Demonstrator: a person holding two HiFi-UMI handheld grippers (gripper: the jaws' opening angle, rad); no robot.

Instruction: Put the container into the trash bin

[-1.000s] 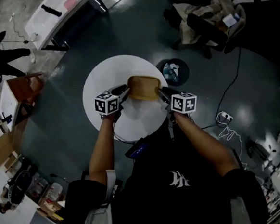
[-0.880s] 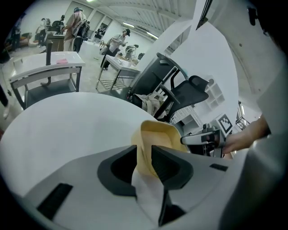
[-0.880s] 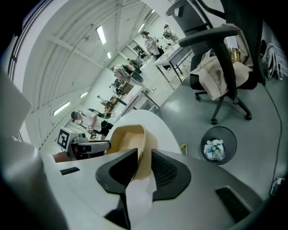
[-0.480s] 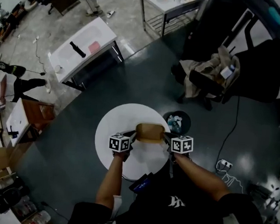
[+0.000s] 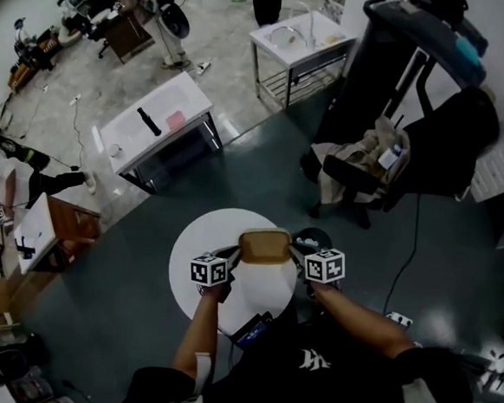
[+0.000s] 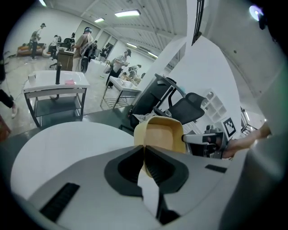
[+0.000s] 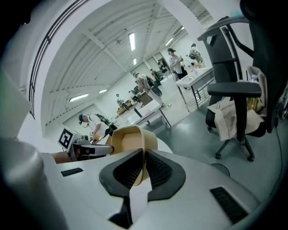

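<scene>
The container (image 5: 264,246) is a tan, open-topped tub with rounded corners, and its inside is bare in every view. The trash bin (image 5: 316,236) is a dark round bin on the floor, just off the white round worktop (image 5: 194,251) at about 2 o'clock from the container. The right hand-held gripper partly covers the bin, so what it holds cannot be made out.

The container hangs between the two grippers, over the worktop's edge at about 1 o'clock. In the head view it sits at 2 o'clock from the left hand-held gripper (image 5: 233,257) and at 10 o'clock from the right hand-held gripper (image 5: 296,254).

In the left gripper view, the left hand-held gripper (image 6: 145,155) is closing its jaws, with the container (image 6: 159,134) caught by its near rim between them. The pads are nearly together on the thin wall.

In the right gripper view, the right hand-held gripper (image 7: 145,166) has its jaws pinched almost closed on the opposite rim. The container (image 7: 130,140) rises at 12 o'clock just past its fingertips.
</scene>
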